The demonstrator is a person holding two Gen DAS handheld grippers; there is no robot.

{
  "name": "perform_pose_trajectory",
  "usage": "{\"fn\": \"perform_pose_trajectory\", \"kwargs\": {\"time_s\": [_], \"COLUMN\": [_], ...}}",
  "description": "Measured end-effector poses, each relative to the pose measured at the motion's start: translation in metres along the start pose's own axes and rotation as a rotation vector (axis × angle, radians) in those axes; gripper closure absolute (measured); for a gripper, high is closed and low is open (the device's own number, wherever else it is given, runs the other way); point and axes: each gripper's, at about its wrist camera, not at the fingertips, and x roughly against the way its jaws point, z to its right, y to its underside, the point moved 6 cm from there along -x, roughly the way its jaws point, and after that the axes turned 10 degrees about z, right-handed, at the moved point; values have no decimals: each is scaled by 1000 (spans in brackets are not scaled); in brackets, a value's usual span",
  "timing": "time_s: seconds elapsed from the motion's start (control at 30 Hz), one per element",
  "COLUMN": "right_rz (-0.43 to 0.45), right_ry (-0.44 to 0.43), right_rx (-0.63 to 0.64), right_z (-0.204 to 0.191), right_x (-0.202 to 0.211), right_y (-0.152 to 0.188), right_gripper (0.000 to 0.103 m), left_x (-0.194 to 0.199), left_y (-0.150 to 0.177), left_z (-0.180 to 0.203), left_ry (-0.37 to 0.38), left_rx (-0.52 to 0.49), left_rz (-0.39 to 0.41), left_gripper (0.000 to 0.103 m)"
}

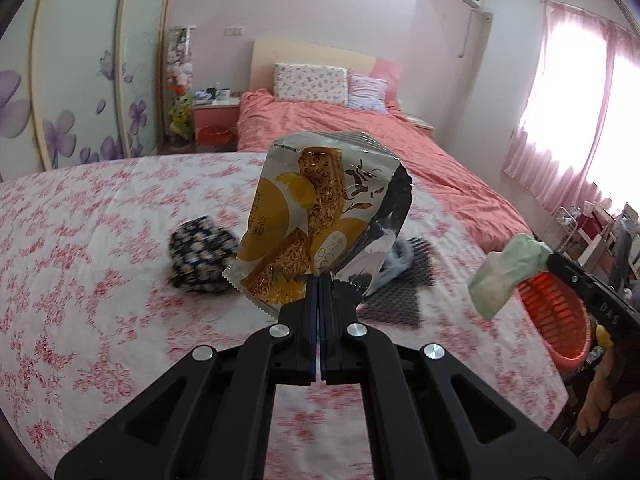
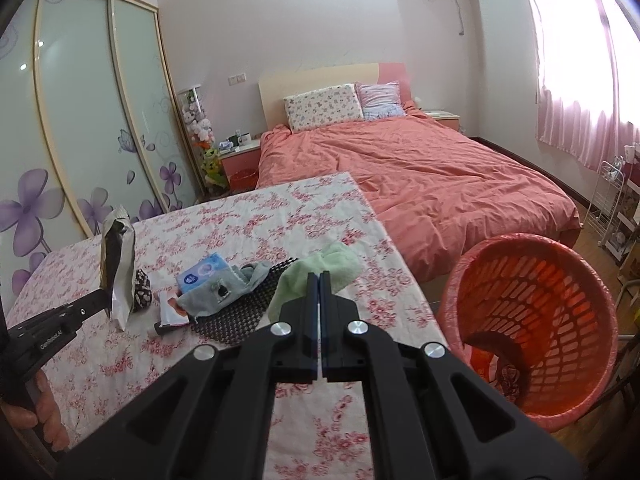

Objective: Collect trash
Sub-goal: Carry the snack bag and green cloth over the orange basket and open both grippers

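Observation:
My left gripper (image 1: pixel 319 280) is shut on the bottom edge of a silver and yellow snack wrapper (image 1: pixel 316 216), which it holds upright above the floral tablecloth (image 1: pixel 80 248). The same wrapper (image 2: pixel 117 268) shows edge-on at the left of the right wrist view, held by the left gripper (image 2: pixel 105 292). My right gripper (image 2: pixel 319 278) is shut on a pale green cloth (image 2: pixel 320 266), lifted off the table; that cloth (image 1: pixel 506 270) hangs at the right of the left wrist view. An orange mesh bin (image 2: pixel 532 320) stands on the floor right of the table.
On the table lie a black mesh mat (image 2: pixel 240 312), a grey sock (image 2: pixel 224 288), a blue tissue pack (image 2: pixel 204 272), a small white packet (image 2: pixel 172 308) and a dark flowered pouch (image 1: pixel 200 260). A bed with a coral cover (image 2: pixel 420 176) stands beyond the table.

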Motion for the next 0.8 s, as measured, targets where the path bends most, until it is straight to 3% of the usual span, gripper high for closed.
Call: {"fn": "perform_pose_trajectory", "kwargs": {"time_s": [0.37, 0.8], "right_rz": [54, 108], "right_ry": [80, 226], "right_rx": [-51, -115], "right_z": [57, 147], "right_x": [31, 61], "right_y": [-13, -15], "right_gripper": [101, 101], "left_x": [-8, -37], "left_y": [-6, 19], "left_z": [83, 187], "left_ry": [140, 338], "left_rx": [-40, -79], "left_rz": [-4, -76], "left_gripper": [103, 103]}}
